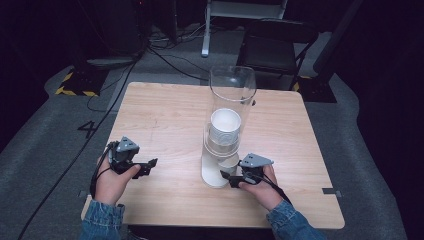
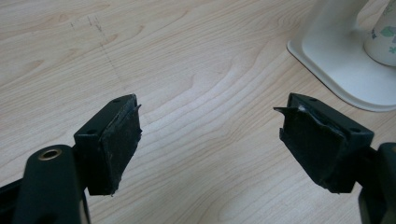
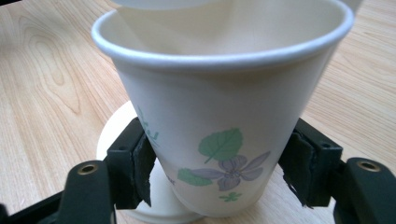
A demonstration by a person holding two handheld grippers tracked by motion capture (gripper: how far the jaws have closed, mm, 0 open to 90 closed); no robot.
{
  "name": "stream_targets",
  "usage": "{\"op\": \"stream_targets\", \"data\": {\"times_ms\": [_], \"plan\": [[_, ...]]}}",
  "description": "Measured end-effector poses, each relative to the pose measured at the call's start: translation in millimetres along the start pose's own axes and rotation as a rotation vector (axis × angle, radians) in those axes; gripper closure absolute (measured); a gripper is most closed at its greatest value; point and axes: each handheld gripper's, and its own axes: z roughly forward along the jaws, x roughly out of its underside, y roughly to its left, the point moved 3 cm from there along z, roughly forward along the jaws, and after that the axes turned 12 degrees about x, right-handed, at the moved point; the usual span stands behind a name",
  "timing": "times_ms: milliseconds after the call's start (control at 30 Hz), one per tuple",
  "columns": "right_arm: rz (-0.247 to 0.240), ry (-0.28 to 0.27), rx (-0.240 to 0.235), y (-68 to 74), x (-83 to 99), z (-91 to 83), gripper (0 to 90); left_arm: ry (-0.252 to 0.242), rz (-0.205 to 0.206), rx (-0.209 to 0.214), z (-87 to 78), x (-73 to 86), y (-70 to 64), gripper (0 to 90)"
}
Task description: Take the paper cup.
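Paper cup [image 3: 224, 130] hangs below the clear dispenser tube [image 1: 232, 87], table centre. Your right gripper [image 3: 219, 179] pinches its lower wall at 3 and 9 o'clock. Thin, light, crushable: squeeze gently. Left gripper [image 2: 210, 140] spread, empty

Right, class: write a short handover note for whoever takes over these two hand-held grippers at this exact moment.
Left hand-held gripper: open, holding nothing, over bare table.
Right hand-held gripper: jaws on both sides of the flowered paper cup at the foot of the clear dispenser tube; a firm grip is not certain.
Done: right gripper placed around the bottom cup.
Left: probably close and draw the cup off the white base. More cups sit stacked in the tube.
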Motion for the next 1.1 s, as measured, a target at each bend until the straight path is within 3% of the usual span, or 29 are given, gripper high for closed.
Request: {"op": "stream_targets", "data": {"times_ms": [500,967,1100], "plan": [[0.048,0.012,0.061,-25.5,6.3,-18.3,34.0,0.006,0.01,0.022,11.2,-9.5,-1.6,19.8],[0.148,-0.023,0.151,-72.3,-3.3,-35.2,34.1,0.008,0.015,0.01,6.6,-6.5,-3.2,19.7],[0.153,-0.034,0.187,-85.5,-5.6,-35.6,34.0,0.009,0.013,0.008,4.6,-4.4,-4.2,19.7]]}}
